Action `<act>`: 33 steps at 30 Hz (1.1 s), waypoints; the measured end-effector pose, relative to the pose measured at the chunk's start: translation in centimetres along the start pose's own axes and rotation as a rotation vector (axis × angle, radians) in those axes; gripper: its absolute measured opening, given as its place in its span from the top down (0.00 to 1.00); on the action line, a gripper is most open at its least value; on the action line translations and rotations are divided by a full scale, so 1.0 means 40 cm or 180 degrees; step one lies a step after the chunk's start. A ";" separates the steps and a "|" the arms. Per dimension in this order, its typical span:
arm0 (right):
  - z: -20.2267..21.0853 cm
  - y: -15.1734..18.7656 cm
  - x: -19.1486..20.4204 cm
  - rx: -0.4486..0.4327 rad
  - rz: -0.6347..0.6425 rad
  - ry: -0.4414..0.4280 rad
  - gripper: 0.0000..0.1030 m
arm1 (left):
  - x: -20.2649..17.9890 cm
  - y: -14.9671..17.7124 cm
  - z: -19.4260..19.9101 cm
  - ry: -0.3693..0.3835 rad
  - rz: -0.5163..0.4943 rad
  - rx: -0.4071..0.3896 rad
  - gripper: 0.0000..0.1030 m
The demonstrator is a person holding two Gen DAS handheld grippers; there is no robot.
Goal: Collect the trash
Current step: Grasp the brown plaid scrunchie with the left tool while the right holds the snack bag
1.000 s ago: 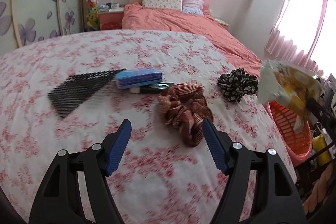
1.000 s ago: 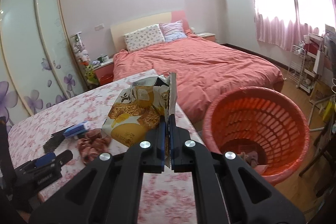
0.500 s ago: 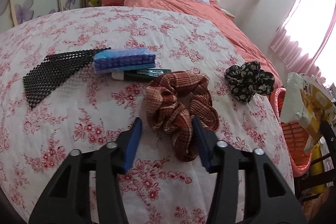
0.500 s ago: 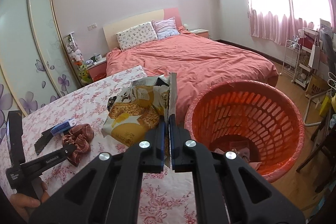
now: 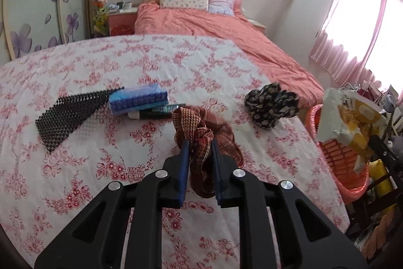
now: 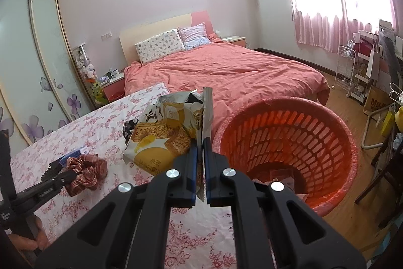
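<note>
My left gripper (image 5: 199, 145) is shut on a brown plaid scrunchie (image 5: 201, 127) and holds it just above the floral tablecloth (image 5: 100, 155); the same scrunchie shows in the right wrist view (image 6: 84, 172). My right gripper (image 6: 200, 143) is shut on the edge of a yellow and white snack wrapper (image 6: 161, 138), held at the table's right edge beside the rim of the orange trash basket (image 6: 327, 122). The wrapper (image 5: 350, 115) and basket (image 5: 337, 155) also show at the right of the left wrist view.
On the table lie a black floral scrunchie (image 5: 272, 105), a blue packet (image 5: 138, 101) on a dark tube (image 5: 156, 112), and a black mesh mat (image 5: 68, 115). The basket holds some trash (image 6: 279, 175). A pink bed (image 6: 226, 69) stands behind, shelves (image 6: 362, 72) at right.
My left gripper has moved onto the brown scrunchie, shut on it and raised it slightly. My right gripper has carried the wrapper closer to the basket.
</note>
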State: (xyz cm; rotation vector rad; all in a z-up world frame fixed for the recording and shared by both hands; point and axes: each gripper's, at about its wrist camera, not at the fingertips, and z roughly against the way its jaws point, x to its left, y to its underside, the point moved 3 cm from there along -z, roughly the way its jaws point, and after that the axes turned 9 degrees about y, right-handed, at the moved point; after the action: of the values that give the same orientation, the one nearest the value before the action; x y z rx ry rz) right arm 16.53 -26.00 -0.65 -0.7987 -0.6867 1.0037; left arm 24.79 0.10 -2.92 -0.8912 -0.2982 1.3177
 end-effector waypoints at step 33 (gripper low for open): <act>0.009 0.010 -0.029 0.0037 0.0005 0.0037 0.94 | 0.013 0.052 -0.095 -0.0131 0.0031 0.0342 0.79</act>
State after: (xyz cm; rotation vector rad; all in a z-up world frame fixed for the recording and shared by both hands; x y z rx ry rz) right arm 15.62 -26.85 -0.97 -0.7944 -0.6697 1.0030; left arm 25.93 -0.96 -7.01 -0.7767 -0.2529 1.3496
